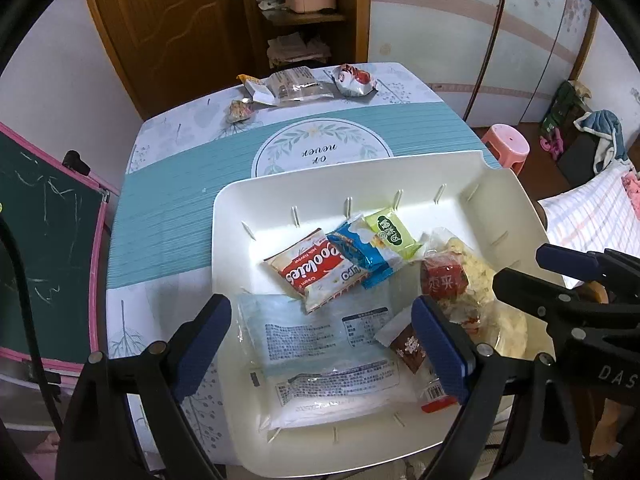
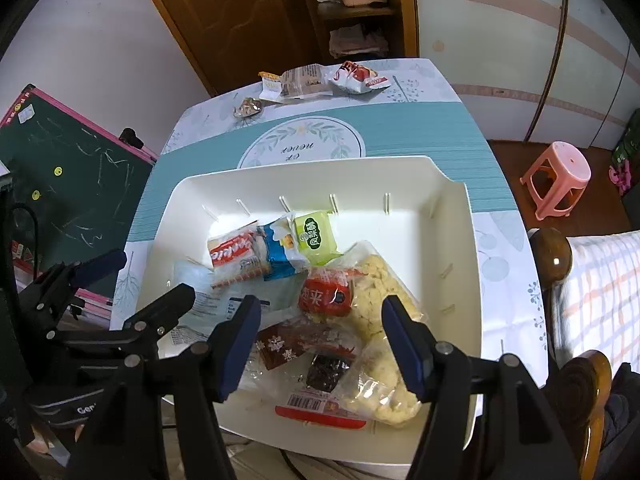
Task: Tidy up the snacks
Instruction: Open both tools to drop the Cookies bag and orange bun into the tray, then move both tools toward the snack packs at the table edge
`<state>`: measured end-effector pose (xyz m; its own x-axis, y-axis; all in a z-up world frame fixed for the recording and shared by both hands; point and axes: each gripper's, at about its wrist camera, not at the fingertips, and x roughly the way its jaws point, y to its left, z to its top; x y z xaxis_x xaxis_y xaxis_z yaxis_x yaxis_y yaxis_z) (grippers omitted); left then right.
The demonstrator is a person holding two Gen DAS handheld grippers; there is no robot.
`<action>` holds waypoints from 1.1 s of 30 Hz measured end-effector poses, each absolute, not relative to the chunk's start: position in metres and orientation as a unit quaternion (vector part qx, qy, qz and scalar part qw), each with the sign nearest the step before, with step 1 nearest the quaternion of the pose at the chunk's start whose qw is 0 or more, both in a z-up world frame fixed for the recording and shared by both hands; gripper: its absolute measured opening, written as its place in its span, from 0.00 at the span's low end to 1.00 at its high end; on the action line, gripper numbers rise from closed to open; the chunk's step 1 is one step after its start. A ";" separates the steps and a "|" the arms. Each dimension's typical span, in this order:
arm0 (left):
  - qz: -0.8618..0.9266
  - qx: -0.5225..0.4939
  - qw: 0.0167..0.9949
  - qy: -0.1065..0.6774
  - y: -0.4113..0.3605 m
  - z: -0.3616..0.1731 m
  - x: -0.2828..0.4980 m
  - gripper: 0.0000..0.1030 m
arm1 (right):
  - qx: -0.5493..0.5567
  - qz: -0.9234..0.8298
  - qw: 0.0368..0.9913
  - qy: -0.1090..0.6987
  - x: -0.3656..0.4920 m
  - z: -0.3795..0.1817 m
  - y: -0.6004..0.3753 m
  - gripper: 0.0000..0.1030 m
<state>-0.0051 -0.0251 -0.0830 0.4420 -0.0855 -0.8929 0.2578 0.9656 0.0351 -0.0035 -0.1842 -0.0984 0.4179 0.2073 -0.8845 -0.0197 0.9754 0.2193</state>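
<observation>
A white tray [image 1: 224, 208] [image 2: 452, 208] sits at the near side of the table and holds several snacks: a red and white cookie packet [image 1: 308, 272], a blue packet [image 1: 360, 256], a green packet [image 2: 316, 236], a bag of pale puffs [image 2: 376, 292] with a red label, a brown snowflake packet [image 2: 280, 346] and a large flat pale-blue packet [image 1: 312, 340]. My left gripper [image 1: 320, 344] hangs open over the flat packet, its pads clear of it. The right gripper [image 2: 322, 344] is open above the brown packet. Several more snacks [image 1: 296, 84] lie at the table's far edge.
A green chalkboard with a pink frame [image 1: 40, 240] leans at the left of the table. A pink stool [image 2: 556, 178] stands on the floor to the right, with a bed [image 2: 600, 280] and its wooden post nearer. A wooden door and shelves are behind the table.
</observation>
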 end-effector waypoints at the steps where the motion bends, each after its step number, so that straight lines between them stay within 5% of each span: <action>1: -0.101 0.084 0.845 0.518 -0.025 -0.083 -0.005 0.88 | 0.089 0.067 0.837 0.536 -0.003 -0.099 -0.185 0.62; 33: -0.083 0.063 0.836 0.539 -0.013 -0.092 0.005 0.88 | 0.123 0.091 0.802 0.577 0.013 -0.123 -0.183 0.64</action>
<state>0.0049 -0.0134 -0.0916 0.4050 -0.0711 -0.9115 0.2069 0.9782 0.0157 0.0126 -0.1834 -0.1231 0.3181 0.2884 -0.9031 -0.0050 0.9531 0.3026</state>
